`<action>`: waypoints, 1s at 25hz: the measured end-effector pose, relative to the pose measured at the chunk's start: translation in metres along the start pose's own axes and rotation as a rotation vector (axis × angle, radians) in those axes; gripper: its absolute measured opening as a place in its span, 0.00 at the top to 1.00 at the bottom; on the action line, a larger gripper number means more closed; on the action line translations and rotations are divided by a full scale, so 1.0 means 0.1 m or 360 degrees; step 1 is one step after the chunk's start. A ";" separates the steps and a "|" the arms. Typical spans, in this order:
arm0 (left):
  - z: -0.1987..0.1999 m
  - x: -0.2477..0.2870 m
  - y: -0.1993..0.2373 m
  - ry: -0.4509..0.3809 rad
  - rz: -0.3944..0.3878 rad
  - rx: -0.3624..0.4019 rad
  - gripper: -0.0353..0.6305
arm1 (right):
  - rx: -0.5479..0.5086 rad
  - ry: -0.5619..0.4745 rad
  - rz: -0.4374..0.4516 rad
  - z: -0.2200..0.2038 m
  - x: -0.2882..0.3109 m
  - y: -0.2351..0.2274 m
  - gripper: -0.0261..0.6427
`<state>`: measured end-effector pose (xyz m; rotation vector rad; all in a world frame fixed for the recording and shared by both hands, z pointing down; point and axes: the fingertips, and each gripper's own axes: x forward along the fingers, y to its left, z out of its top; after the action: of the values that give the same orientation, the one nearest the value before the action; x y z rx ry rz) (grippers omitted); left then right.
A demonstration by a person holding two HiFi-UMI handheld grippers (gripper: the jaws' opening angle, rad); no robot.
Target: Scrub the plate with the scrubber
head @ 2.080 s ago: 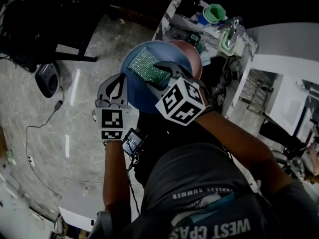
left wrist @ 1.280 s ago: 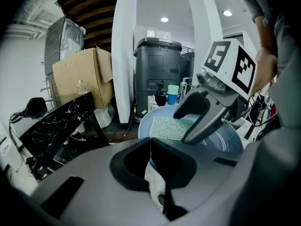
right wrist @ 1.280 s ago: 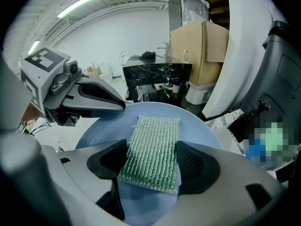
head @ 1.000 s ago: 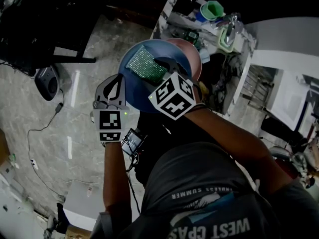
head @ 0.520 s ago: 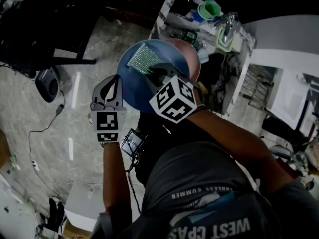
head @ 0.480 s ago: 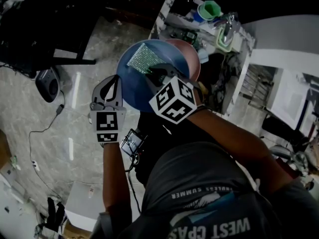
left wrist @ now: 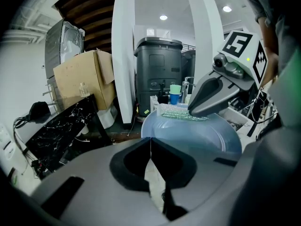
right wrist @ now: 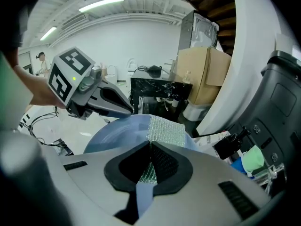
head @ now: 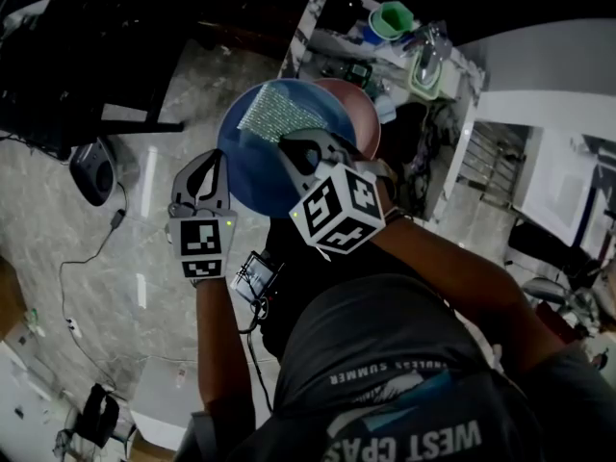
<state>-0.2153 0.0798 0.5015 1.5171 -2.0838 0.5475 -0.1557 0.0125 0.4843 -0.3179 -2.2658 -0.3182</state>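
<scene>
Blue plate [head: 241, 157] hangs in mid-air, its left rim pinched by the closed fingers of the left gripper [left wrist: 150, 141]. The right gripper [right wrist: 150, 149], fingers just closed, clamps the mesh scrubber [right wrist: 165, 129] lying on that plate. Behind it, a pink plate [head: 364, 114] is mostly hidden.

Open floor [head: 125, 219] lies left of the plate [head: 245, 166]; a cluttered counter [head: 308, 22] crowds beyond it.
</scene>
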 end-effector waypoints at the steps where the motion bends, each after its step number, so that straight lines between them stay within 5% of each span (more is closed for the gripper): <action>1: 0.01 0.00 0.00 0.0001 0.0003 0.0001 0.94 | -0.0008 -0.0015 -0.0008 0.03 -0.03 -0.01 0.91; 13: 0.26 -0.18 0.05 -0.0025 0.0056 0.0060 0.94 | 0.0054 -0.0113 -0.0217 -0.03 -0.91 -0.47 0.90; 25: 0.62 -0.15 -0.20 -0.0051 0.0026 0.0150 0.94 | 0.0482 0.0087 -0.0671 -1.45 -1.89 -1.27 0.90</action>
<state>-0.2023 0.0488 0.4441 1.5723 -2.1228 0.6401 0.0244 -0.1778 0.4192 0.3258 -2.2718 -0.1890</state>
